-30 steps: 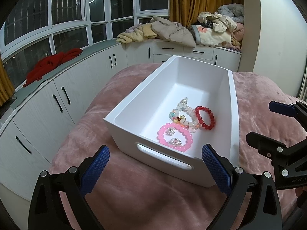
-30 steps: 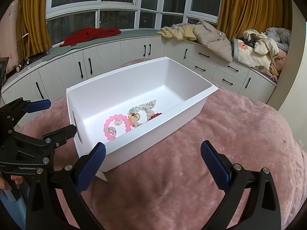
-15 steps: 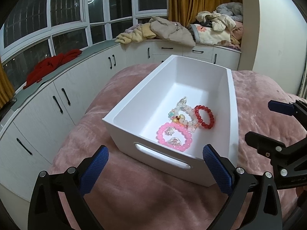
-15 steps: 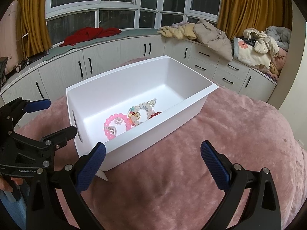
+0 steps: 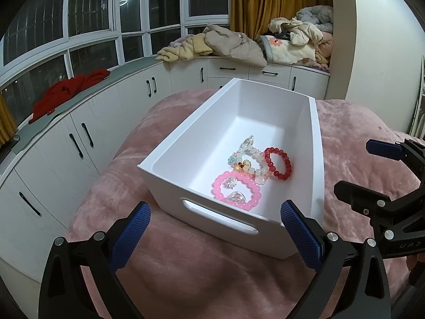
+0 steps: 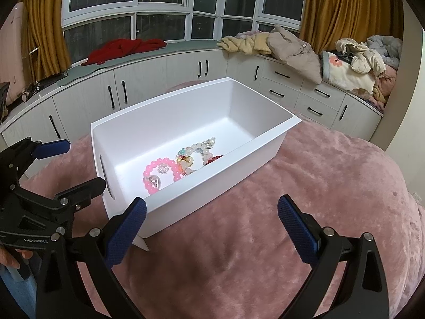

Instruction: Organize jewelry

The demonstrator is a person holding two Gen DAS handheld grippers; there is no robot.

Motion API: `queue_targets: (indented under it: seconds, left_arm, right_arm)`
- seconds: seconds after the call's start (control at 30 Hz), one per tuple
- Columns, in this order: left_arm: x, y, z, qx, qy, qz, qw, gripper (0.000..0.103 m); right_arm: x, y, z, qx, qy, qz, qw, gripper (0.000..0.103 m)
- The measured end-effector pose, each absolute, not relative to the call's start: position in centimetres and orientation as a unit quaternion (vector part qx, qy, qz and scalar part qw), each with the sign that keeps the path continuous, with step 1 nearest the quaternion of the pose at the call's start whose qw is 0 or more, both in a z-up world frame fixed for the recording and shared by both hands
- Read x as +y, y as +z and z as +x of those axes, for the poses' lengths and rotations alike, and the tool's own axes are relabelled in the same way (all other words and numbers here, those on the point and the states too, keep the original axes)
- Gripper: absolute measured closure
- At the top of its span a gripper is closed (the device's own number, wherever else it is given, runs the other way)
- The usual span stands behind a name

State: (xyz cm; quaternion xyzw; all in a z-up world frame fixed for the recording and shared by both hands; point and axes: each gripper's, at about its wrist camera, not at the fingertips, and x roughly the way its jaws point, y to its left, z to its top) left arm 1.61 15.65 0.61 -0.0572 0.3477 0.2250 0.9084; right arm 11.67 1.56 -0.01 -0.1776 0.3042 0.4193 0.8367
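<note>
A white plastic bin (image 5: 186, 143) (image 6: 239, 159) sits on a pink blanket. Inside lie a pink bead bracelet (image 5: 236, 191) (image 6: 161, 171), a pale multicolour bead bracelet (image 5: 248, 159) (image 6: 195, 152) and a red bead bracelet (image 5: 277, 163) (image 6: 213, 158); the bin wall partly hides the red one in the right wrist view. My left gripper (image 5: 215, 235) (image 6: 71, 166) is open and empty, just short of the bin's near handle wall. My right gripper (image 6: 212, 230) (image 5: 368, 166) is open and empty, beside the bin's long side.
The pink blanket (image 6: 305, 199) covers the bed all around the bin. White cabinets (image 5: 87, 133) curve behind it under the windows, with red cloth (image 6: 124, 49) and heaped clothes (image 6: 292, 45) on the sill.
The left wrist view has drifted slightly, so the bin sits a little lower and nearer. The bracelets and the right gripper have barely moved.
</note>
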Motion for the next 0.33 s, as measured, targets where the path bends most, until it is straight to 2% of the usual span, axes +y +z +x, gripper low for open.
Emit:
queue_targets:
  seconds: [0.33]
  left_arm:
    - [16.08, 0.48, 1.60, 0.350, 0.239, -0.070, 0.903, 0.004]
  right_arm:
    - [1.47, -0.02, 11.78, 0.306, 0.420, -0.175, 0.836, 0.005]
